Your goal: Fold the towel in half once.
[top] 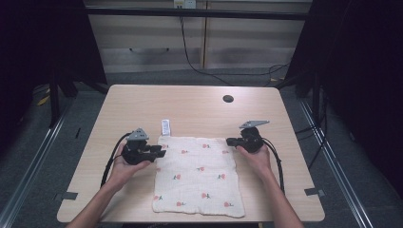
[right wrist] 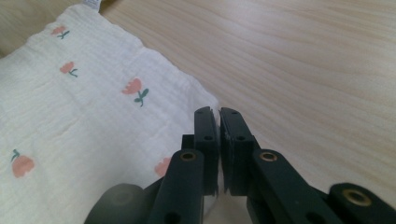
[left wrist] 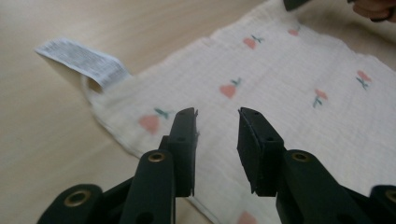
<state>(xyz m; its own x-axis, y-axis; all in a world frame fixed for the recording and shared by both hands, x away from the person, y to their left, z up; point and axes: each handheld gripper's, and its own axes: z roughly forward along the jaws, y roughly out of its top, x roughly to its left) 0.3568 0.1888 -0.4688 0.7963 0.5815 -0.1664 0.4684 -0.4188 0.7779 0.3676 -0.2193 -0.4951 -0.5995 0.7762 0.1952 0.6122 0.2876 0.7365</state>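
We hold a black gripper in each hand, our forearms bare with no sleeves in sight. The left gripper and the right gripper each carry a grey three-cornered plate on top and trail a looping black cable. Up close, the fingers are matt black blocks (small screw holes in their sides) on linkage arms pinned with brass-coloured rivets.
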